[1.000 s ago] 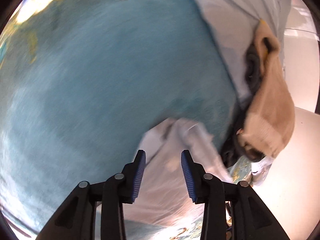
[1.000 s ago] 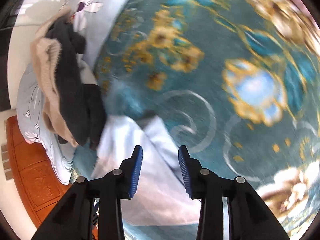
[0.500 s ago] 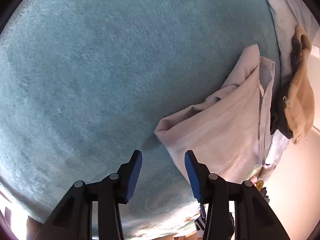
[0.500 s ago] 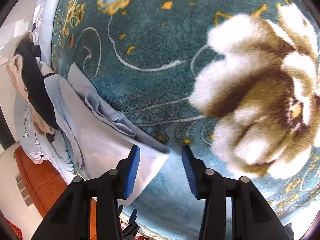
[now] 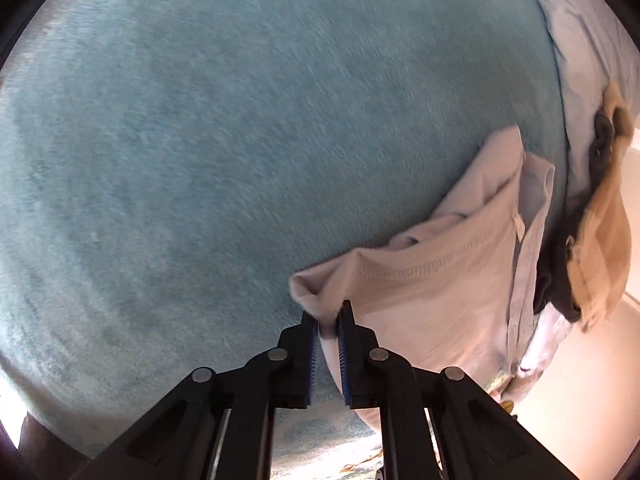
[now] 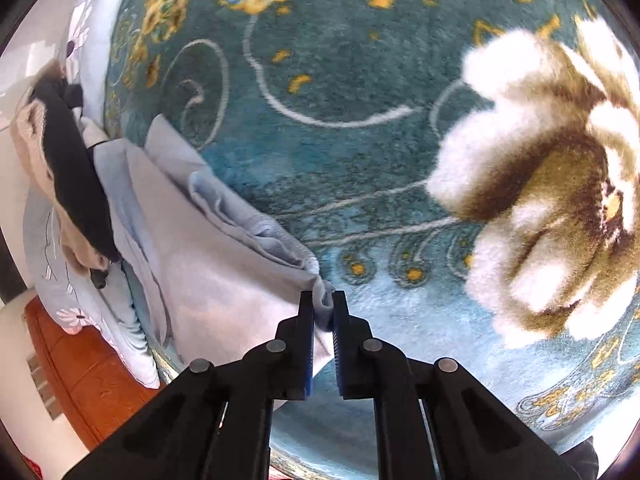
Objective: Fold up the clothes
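Pale blue-grey garment (image 5: 448, 292) lying partly spread on a teal plush blanket (image 5: 224, 152), stitched hem showing in the left wrist view. Left gripper (image 5: 328, 322) clenched on one rolled corner of the garment, cloth pinched between the blue pads of the jaws. Right gripper (image 6: 323, 312) likewise clamped on another bunched corner of the same garment (image 6: 224, 284), jaws nearly together with fabric between them. Folds of the cloth gathered along the edge running away from the right gripper. Blanket (image 6: 360, 80) patterned on that side with gold swirls and a large white-and-brown flower (image 6: 548, 200). Beyond the garment, a heap of other clothes: a tan knit piece (image 5: 600, 248) lying over a dark grey one (image 5: 554, 300), resting on light blue floral bedding (image 6: 60, 280). Reddish wooden furniture (image 6: 80, 368) visible past the bedding's edge.
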Tool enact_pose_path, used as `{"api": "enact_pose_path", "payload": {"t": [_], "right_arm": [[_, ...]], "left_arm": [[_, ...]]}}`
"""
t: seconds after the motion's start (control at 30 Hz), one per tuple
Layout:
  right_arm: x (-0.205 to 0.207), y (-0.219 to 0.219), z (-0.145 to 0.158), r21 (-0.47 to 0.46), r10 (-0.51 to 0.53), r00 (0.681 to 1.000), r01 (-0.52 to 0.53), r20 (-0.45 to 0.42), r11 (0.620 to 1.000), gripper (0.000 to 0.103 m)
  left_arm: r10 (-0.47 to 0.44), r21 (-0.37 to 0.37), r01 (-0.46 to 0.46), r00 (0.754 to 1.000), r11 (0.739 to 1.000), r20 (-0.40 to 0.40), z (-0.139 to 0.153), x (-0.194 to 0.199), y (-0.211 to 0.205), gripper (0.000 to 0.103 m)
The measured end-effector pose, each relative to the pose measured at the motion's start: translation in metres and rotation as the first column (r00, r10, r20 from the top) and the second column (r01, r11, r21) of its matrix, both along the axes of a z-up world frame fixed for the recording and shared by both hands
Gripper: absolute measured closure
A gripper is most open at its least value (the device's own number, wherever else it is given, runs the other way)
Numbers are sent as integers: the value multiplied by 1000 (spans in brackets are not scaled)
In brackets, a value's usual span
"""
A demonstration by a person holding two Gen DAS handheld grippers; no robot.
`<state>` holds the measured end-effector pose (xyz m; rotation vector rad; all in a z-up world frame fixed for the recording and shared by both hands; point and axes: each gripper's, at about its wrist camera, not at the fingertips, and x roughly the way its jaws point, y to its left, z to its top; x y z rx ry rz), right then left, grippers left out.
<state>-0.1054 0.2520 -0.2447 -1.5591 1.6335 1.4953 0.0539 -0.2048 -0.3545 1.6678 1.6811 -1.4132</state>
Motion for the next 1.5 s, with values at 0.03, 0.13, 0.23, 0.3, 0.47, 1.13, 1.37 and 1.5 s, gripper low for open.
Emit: {"api": "enact_pose_path", "payload": {"t": [0.03,0.13,0.23,0.3,0.47,1.13,1.37,1.5], "right_arm": [[-4,-1,6,10,19,1000,-19,-10,1000,96],[-14,-1,24,39,68,997,-66,-48,997,96],[-20,0,50,71,98,990,-91,-101,993,96],[-22,1,69,93,118,983,-106,-139,990,97],[-2,-8,108,141,162,965,-135,-208,981,99],[80,-22,49,52,139,990,-138,-4,989,99],[92,-20,31,39,175,984,-175,12,984,97],[96,-13,30,53,214,977,-213,-11,976,97]], "left_arm": [[-4,-9,4,1000,1000,6,4,-2,-2,97],[-71,-49,69,997,996,-26,27,-16,-1,99],[-137,-92,128,986,988,-94,61,-30,-1,100],[-178,-120,162,974,980,-139,83,-37,-2,100],[-278,-172,244,937,954,-212,120,-7,-6,100],[-296,-101,298,955,949,31,76,82,-4,92],[-473,-100,469,881,878,-22,82,54,46,90],[-565,-89,559,820,825,-87,78,24,95,80]]}}
